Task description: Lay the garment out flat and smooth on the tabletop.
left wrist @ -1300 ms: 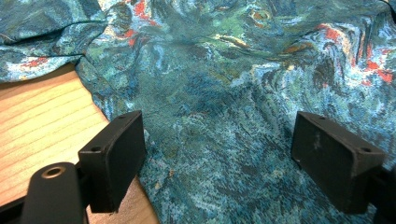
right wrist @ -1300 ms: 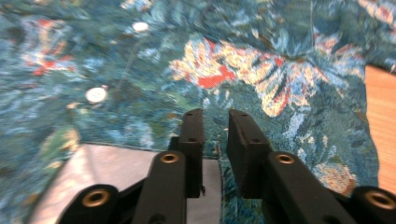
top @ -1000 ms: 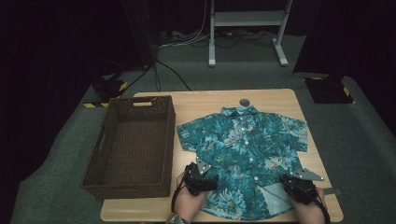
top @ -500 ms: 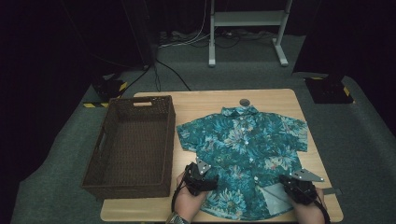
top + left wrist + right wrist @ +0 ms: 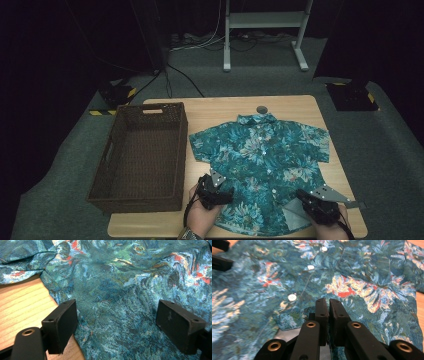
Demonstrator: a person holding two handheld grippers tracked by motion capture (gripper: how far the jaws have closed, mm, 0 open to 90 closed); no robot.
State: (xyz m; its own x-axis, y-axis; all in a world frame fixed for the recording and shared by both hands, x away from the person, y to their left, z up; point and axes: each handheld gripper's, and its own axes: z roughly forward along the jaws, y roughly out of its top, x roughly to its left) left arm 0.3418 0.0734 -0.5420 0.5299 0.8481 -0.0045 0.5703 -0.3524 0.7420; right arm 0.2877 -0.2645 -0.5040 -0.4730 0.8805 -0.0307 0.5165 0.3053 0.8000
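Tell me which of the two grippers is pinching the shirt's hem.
The right gripper: its jaws are shut on the shirt, with a hem corner turned up. The left gripper has open jaws over flat cloth.

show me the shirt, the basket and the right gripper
shirt (image 5: 260,155), high view, chest beside the button row
basket (image 5: 102,197), high view, near rim
right gripper (image 5: 328,305), right gripper view, between its fingers' tips

Shirt (image 5: 260,165) flat on the table (image 5: 220,107), basket (image 5: 142,155) just left of it, small disc (image 5: 261,109) behind the collar
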